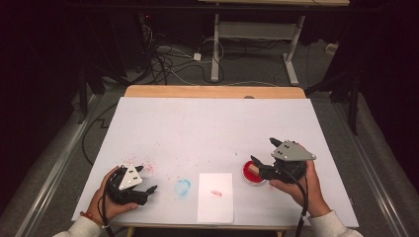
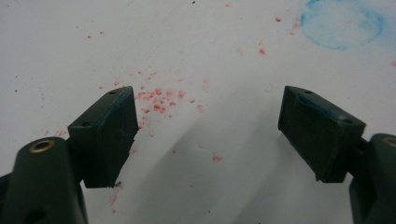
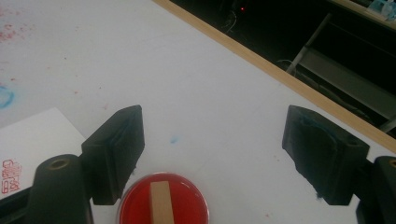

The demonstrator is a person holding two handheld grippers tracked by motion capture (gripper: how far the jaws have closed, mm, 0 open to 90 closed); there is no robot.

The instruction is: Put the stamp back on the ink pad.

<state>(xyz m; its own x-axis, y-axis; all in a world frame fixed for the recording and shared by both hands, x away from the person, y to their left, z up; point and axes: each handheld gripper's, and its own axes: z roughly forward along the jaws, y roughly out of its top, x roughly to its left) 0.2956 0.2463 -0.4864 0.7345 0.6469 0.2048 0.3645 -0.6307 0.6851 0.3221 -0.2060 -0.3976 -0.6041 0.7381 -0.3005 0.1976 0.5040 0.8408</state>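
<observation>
High view, right tongs [image 1: 261, 167]: released, jaws spread over the round red ink pad [image 3: 163, 199]
Wooden stamp block [image 3: 161, 201]: lying on that pad, between the jaws
Left tongs [image 1: 148, 190]: released, empty
Around: white stamped paper sheet [image 1: 215, 196] between both tongs; blue ring smudge [image 1: 182, 187], red specks [image 2: 159, 100] on white worktop [image 1: 207, 123]

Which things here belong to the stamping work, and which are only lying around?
Belong to the job:
wooden stamp
red ink pad
white paper
right gripper

Lying about:
blue ring stain
red ink specks
cables on the floor
</observation>
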